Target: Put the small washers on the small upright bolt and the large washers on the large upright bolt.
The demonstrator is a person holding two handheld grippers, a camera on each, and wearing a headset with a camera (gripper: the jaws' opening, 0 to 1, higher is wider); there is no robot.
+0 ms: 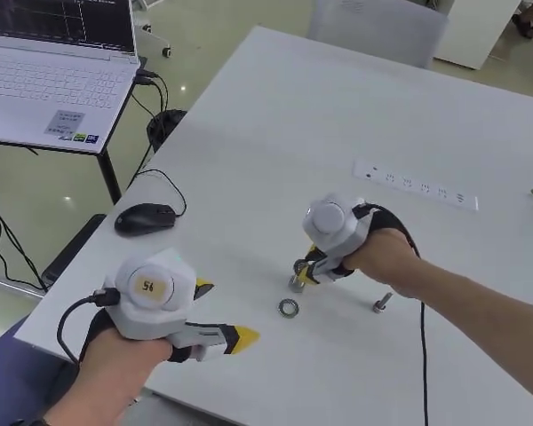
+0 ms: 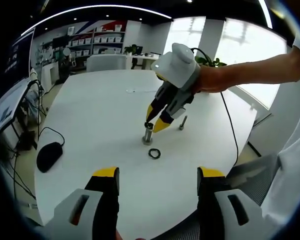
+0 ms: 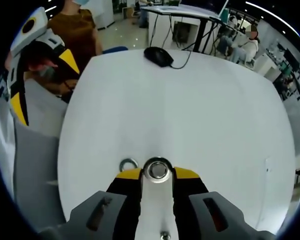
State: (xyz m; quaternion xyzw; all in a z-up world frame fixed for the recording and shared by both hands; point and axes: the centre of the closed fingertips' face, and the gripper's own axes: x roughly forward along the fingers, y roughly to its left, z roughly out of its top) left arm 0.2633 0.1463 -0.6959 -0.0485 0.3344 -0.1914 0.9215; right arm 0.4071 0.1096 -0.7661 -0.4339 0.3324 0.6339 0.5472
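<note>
- At a white table (image 1: 275, 133), the right gripper (image 1: 309, 271) points down with its jaws clamped on a washer (image 3: 158, 170), held right at the top of the large upright bolt (image 1: 297, 283). Whether the washer is already over the thread cannot be told.
- The left gripper view shows that gripper (image 2: 152, 122) pinching the dark ring (image 2: 148, 124) just above the bolt (image 2: 148, 136).
- The left gripper (image 1: 224, 311) hangs near the table's front edge with its yellow-tipped jaws wide apart and nothing between them, well apart from the bolts.
- A second washer (image 1: 288, 308) lies flat on the table just beside the large bolt, on the side towards the person. It also shows in the left gripper view (image 2: 154, 153) and the right gripper view (image 3: 128, 164).
- The small upright bolt (image 1: 382, 303) stands near the right hand, apart from the large one.
- A black mouse (image 1: 145, 217) rests near the table's left edge, a power strip (image 1: 415, 185) lies farther back, and a laptop (image 1: 58, 67) sits on a stand to the left.
</note>
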